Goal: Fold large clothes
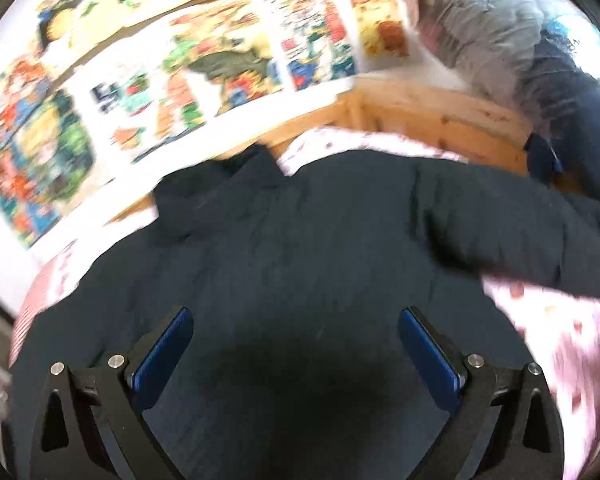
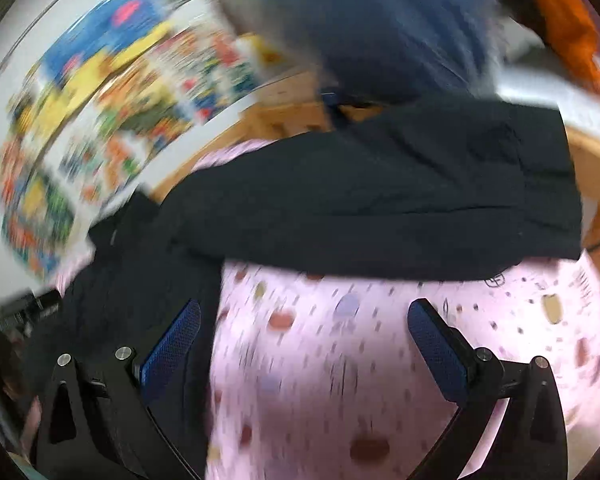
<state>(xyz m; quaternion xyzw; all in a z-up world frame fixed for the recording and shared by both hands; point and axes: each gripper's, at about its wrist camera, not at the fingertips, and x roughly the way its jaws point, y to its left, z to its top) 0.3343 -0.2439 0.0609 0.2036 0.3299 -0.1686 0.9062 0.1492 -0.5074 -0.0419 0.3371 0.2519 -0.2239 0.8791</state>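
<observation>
While your left tongs (image 1: 296, 324) and right tongs (image 2: 304, 316) gape empty, the dark navy quilted jacket (image 1: 300, 240) on the pink dotted bedsheet (image 2: 340, 360) lies barely folded.

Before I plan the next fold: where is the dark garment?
The dark garment lies spread on the pink patterned sheet, directly below the left tool, left of the right tool.

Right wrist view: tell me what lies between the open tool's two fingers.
Mostly the pink patterned bedsheet, bare between the right tool fingers. The dark garment only reaches the left finger's side and lies across the sheet farther ahead.
</observation>
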